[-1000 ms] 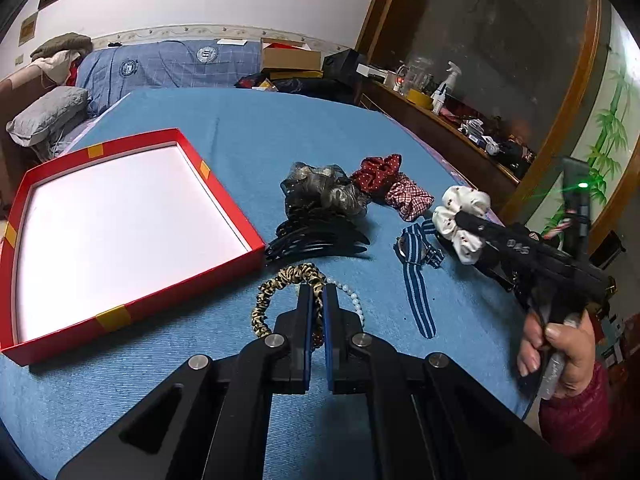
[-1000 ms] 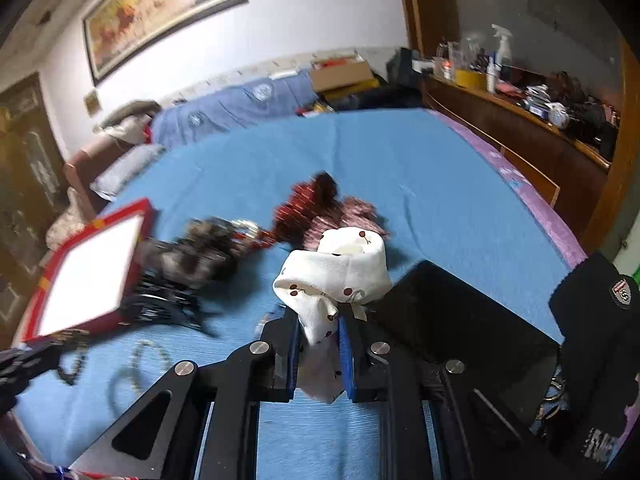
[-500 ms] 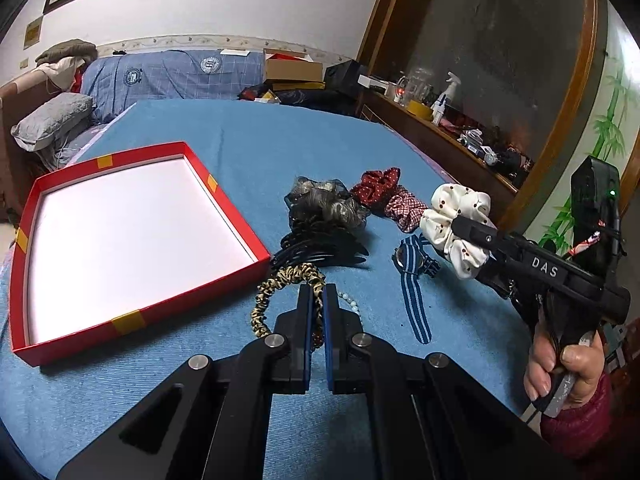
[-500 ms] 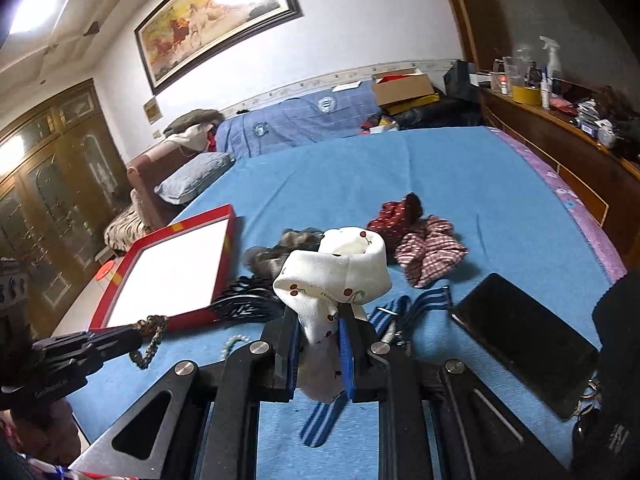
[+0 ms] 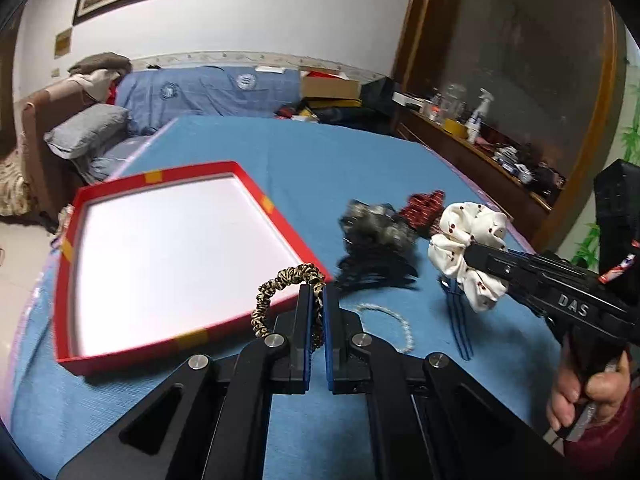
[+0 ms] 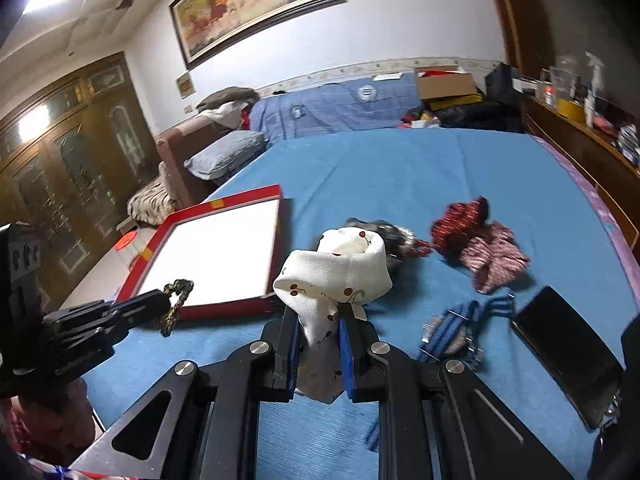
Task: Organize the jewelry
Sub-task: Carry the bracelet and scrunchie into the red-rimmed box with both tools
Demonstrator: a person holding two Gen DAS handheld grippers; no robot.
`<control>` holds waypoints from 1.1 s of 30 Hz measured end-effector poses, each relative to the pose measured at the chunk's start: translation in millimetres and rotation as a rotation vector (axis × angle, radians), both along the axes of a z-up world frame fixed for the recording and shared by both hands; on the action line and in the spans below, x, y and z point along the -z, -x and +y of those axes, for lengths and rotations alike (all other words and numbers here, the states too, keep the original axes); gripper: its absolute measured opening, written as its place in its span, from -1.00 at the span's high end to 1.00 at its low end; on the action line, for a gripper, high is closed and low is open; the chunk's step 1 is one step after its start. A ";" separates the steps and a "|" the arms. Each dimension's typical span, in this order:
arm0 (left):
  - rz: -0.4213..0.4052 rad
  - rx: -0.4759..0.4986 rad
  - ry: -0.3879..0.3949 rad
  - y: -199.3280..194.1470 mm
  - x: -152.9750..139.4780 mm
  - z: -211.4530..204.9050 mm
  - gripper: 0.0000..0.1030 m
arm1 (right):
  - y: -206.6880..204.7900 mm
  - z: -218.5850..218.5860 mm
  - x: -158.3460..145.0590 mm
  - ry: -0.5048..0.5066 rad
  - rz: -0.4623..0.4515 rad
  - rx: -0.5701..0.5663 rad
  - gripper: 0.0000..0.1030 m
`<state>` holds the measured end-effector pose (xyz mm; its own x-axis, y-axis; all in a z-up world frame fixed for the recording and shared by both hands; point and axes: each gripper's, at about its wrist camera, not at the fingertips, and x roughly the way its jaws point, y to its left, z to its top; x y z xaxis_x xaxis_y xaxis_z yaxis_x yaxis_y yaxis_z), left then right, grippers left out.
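Your left gripper (image 5: pixel 316 300) is clamped on the leopard scrunchie (image 5: pixel 280 284), held above the near corner of the red box (image 5: pixel 132 350), and your right gripper (image 6: pixel 318 322) pinches the white scrunchie (image 6: pixel 336 276) above the blue cover (image 6: pixel 400 168) — bracelet (image 5: pixel 394 324), watch (image 6: pixel 452 332) and other scrunchies (image 6: pixel 476 240) lie there loose.

Plenty of open blue bedspread (image 6: pixel 460 168) ahead of both grippers. The red tray (image 5: pixel 192 344) sits ahead-left of the left gripper (image 5: pixel 316 300), white floor totally bare, only a low rim to clear. Ahead-right it's cluttered: black hair claw (image 5: pixel 376 272), bead bracelet (image 5: pixel 400 328), striped watch strap (image 6: pixel 452 328). A phone (image 6: pixel 568 352) lies right of the right gripper (image 6: pixel 318 320).
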<state>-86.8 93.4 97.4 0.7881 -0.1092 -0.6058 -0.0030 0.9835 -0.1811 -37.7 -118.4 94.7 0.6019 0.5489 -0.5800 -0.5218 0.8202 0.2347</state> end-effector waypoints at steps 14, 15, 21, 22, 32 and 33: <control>-0.025 -0.137 -0.042 -25.3 -11.9 62.9 0.91 | -18.8 90.8 -19.2 0.023 0.017 -0.162 0.64; -0.020 -0.154 -0.048 -32.6 -13.2 70.5 0.91 | -21.8 98.3 -20.5 0.029 0.018 -0.170 0.64; -0.011 -0.230 -0.040 -75.3 -19.4 114.0 0.91 | -48.4 145.4 -34.6 0.042 0.020 -0.201 0.64; -0.007 -0.255 -0.040 -84.1 -18.0 121.8 0.91 | -55.2 152.4 -35.6 0.036 0.028 -0.202 0.63; 0.130 -0.354 -0.008 -151.4 25.8 169.0 0.91 | -122.8 217.8 -9.7 0.016 0.152 -0.179 0.63; 0.132 -0.370 -0.024 -150.8 28.3 171.2 0.91 | -126.8 222.4 -7.0 0.016 0.158 -0.180 0.63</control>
<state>64.1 264.6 69.1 0.6865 0.1826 -0.7039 -0.3796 0.9156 -0.1327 89.1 103.9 101.7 0.3964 0.6292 -0.6685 -0.6179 0.7214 0.3126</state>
